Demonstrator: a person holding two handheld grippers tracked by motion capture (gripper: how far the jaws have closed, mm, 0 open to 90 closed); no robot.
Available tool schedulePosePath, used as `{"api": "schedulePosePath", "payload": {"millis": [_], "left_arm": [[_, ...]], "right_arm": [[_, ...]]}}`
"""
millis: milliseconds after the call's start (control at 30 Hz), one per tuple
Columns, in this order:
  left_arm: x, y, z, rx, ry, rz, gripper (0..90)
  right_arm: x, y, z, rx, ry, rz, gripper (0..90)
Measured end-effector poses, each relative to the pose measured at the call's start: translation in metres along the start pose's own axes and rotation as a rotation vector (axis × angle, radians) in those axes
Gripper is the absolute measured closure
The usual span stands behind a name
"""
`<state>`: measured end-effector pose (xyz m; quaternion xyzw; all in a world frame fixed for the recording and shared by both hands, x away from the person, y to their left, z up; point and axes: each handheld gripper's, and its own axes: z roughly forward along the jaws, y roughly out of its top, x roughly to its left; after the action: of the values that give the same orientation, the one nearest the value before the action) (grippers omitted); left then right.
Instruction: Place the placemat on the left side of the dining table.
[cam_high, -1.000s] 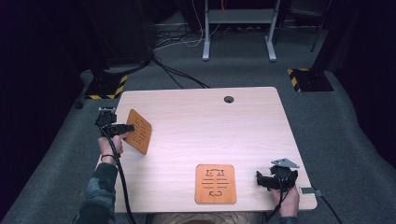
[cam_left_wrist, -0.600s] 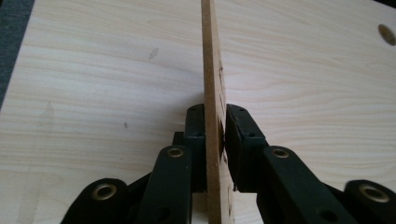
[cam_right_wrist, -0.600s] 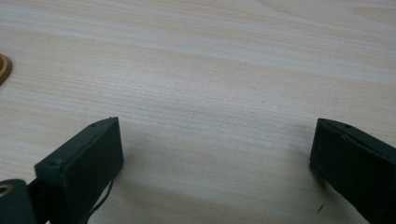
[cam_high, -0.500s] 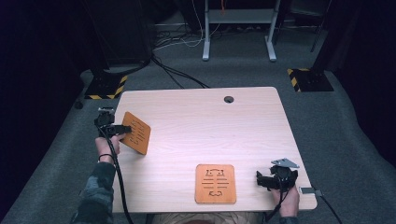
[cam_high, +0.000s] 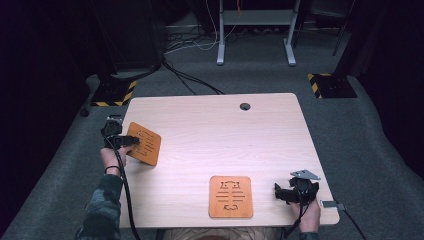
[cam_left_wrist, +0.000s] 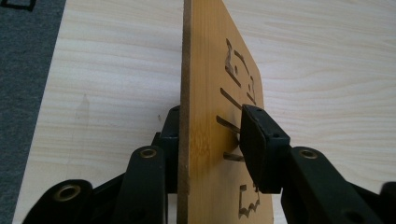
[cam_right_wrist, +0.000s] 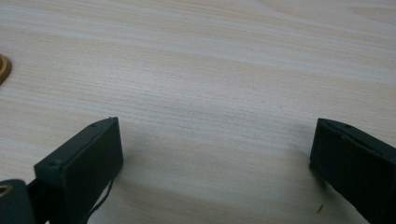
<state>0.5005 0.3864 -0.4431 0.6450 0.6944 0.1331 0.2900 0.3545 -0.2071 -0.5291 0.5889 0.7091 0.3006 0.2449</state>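
Observation:
An orange wooden board (cam_high: 145, 145) with cut-out slots rests tilted near the table's left edge. My left gripper (cam_high: 129, 142) reaches in from its left side. In the left gripper view the board (cam_left_wrist: 210, 93) stands edge-on between the jaws, which have just been opening. The left pad lies beside the board's back and the right pad (cam_left_wrist: 259, 144) sits just off its face. A second orange board (cam_high: 230, 196) lies flat at the near middle. My right gripper (cam_high: 281, 192) rests to its right, open (cam_right_wrist: 210, 158) over bare wood, with that board's corner (cam_right_wrist: 3, 67) showing at the left.
The light wooden table (cam_high: 215, 130) has a round cable hole (cam_high: 245, 106) near its far edge. Grey carpet surrounds it, with cables and a metal stand (cam_high: 255, 30) behind. Black cords trail from both grippers off the near edge.
The left hand and its board have shifted slightly toward the near left, and the board lies lower. The right hand and the flat board have stayed put.

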Motion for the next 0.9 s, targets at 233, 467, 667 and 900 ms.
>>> {"api": "schedulePosePath", "payload": {"millis": [233, 467, 667, 900], "left_arm": [[0.002, -0.001, 0.003, 0.009, 0.009, -0.003, 58.6], [0.006, -0.001, 0.007, 0.030, 0.019, 0.014, 54.1], [0.009, -0.002, 0.010, 0.033, 0.018, -0.001, 51.8], [0.009, -0.002, 0.012, 0.046, 0.028, -0.004, 49.6]], "right_arm": [[0.000, 0.000, 0.000, -0.001, 0.000, -0.003, 1.7], [0.000, 0.000, 0.000, 0.000, 0.000, -0.003, 1.7], [0.000, 0.000, 0.000, 0.000, 0.000, -0.004, 1.6], [0.000, 0.000, 0.000, 0.000, 0.000, -0.003, 1.6]]}}
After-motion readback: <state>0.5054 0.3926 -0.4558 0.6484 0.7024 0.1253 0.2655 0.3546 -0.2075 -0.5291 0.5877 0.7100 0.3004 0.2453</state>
